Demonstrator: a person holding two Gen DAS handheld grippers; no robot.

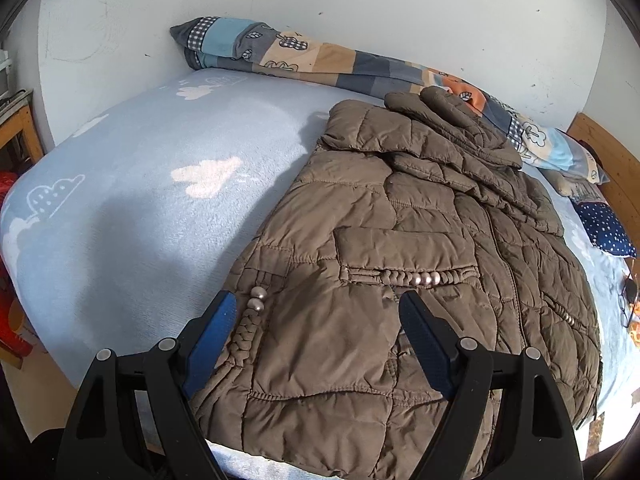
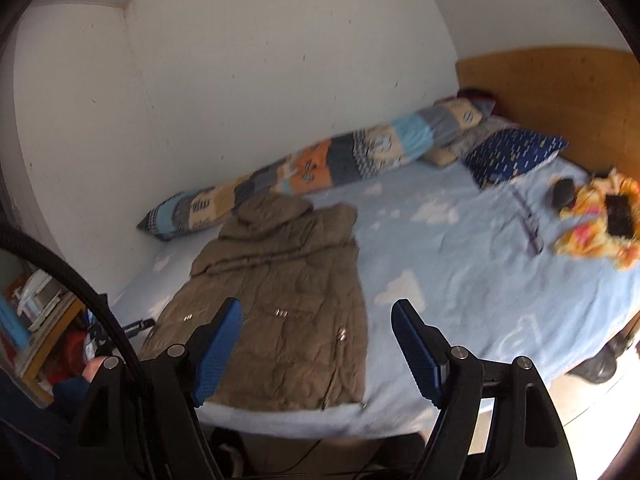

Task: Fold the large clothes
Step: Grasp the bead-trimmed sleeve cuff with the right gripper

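A brown quilted jacket [image 1: 400, 248] lies flat on the light blue bed sheet [image 1: 140, 200], folded into a narrow long shape with its hood end toward the wall. In the left wrist view my left gripper [image 1: 316, 300] hovers open just above the jacket's near hem, nothing between its blue pads. The right wrist view is blurred; it shows the same jacket [image 2: 280, 300] from farther back and higher. My right gripper [image 2: 318, 308] stands open above the bed's near edge, with the jacket under its left finger and nothing held.
A patchwork bolster [image 2: 320, 168] lies along the white wall. A navy dotted pillow [image 2: 512, 152] sits by the wooden headboard [image 2: 560, 92]. A yellow-orange cloth with a dark object [image 2: 600, 220] lies at the right. A hand and sleeve [image 2: 80, 380] show at lower left, beside shelves [image 2: 40, 320].
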